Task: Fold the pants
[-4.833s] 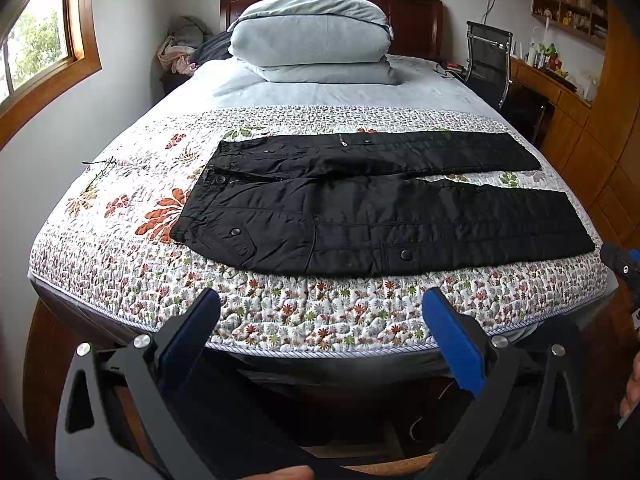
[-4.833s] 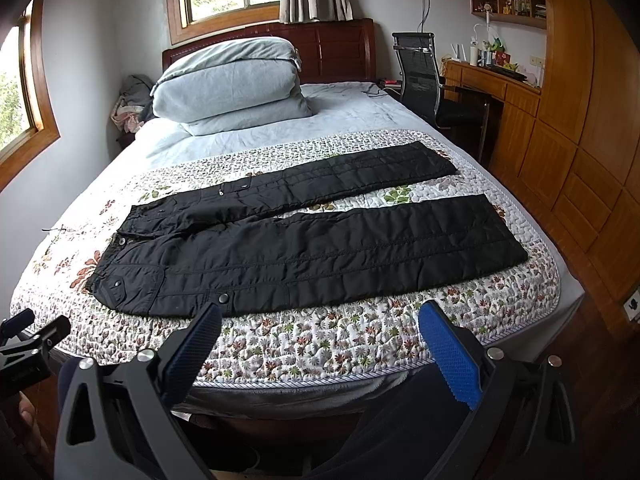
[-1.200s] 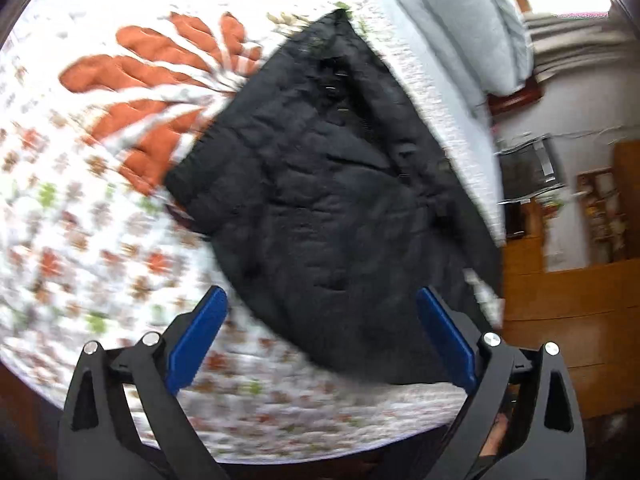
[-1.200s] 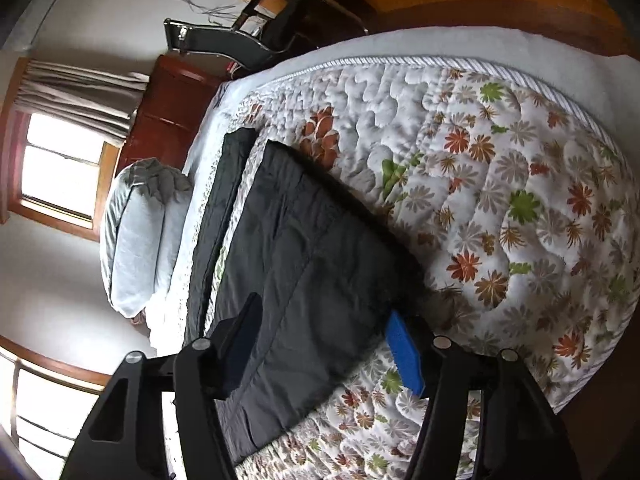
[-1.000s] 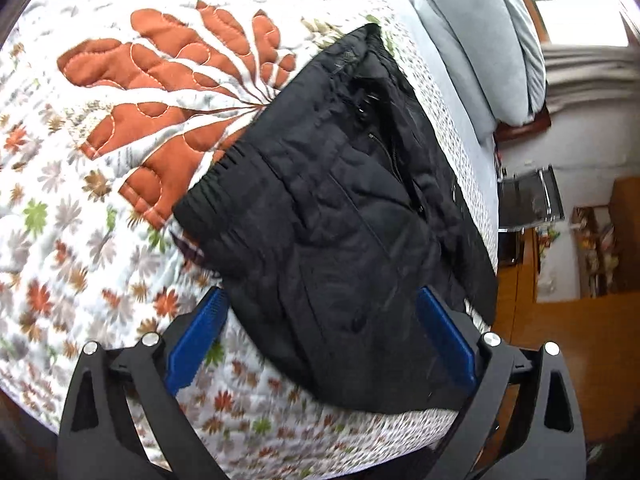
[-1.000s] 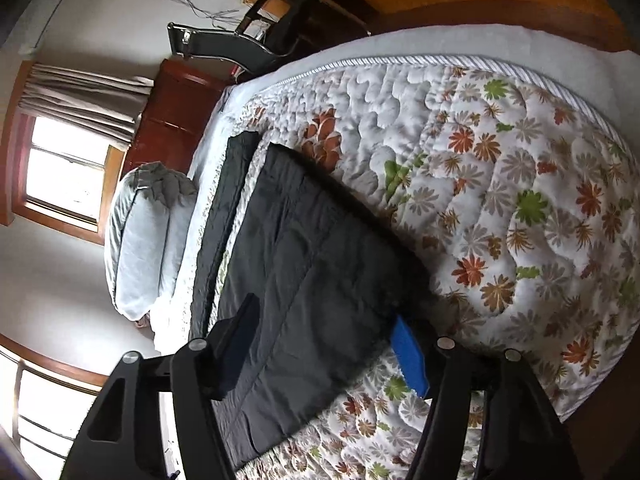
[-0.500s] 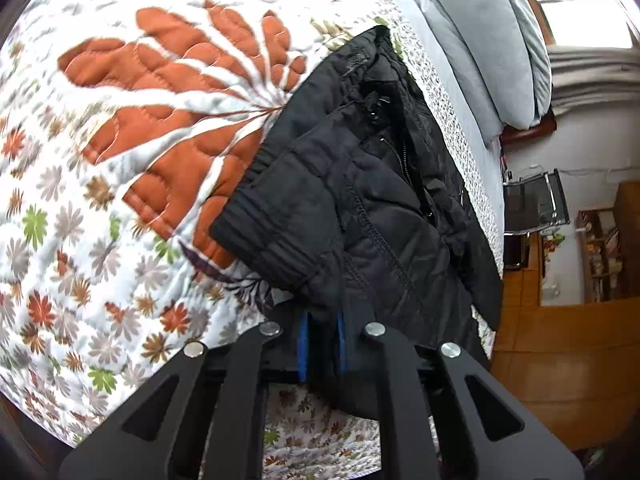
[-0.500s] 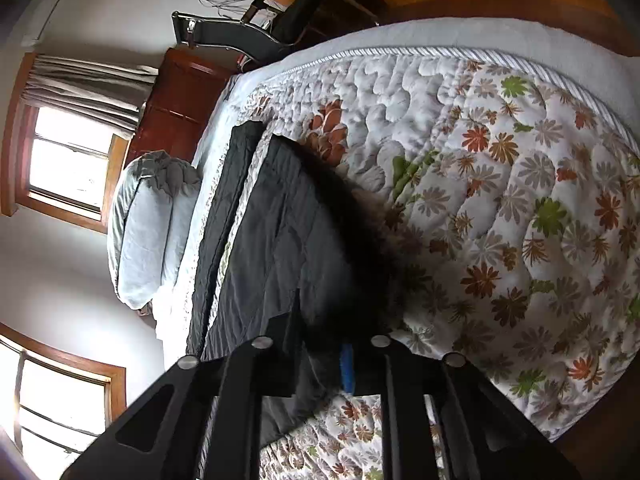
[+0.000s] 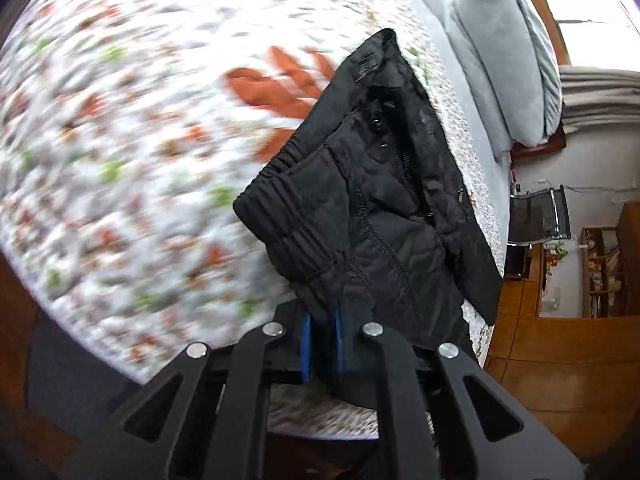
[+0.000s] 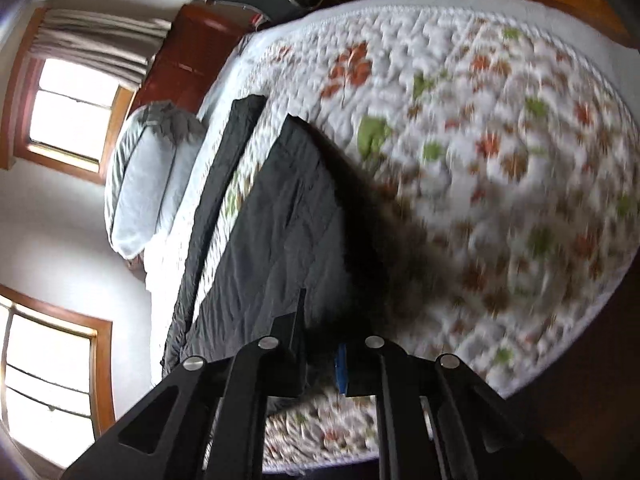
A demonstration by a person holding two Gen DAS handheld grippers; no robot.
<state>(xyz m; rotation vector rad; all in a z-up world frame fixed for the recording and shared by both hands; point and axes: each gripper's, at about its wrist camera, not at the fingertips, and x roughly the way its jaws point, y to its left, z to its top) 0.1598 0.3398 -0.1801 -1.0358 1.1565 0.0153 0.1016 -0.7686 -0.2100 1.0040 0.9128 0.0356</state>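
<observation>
Black quilted pants lie on a floral quilt spread over the bed. My left gripper is shut on the near corner of the elastic waistband, which is lifted off the quilt and bunched toward the far leg. In the right wrist view, the near pant leg stretches away from my right gripper, which is shut on its hem and holds it raised above the quilt. The far pant leg lies flat beyond it.
Grey pillows are stacked at the head of the bed. A black office chair and a wooden desk with shelves stand beside the bed. Windows line the walls. The quilt's edge falls off close to the right gripper.
Both grippers went from wide open around the pants to shut on them. The left has lifted the waistband corner and carried it across the bed; the right has raised the hem.
</observation>
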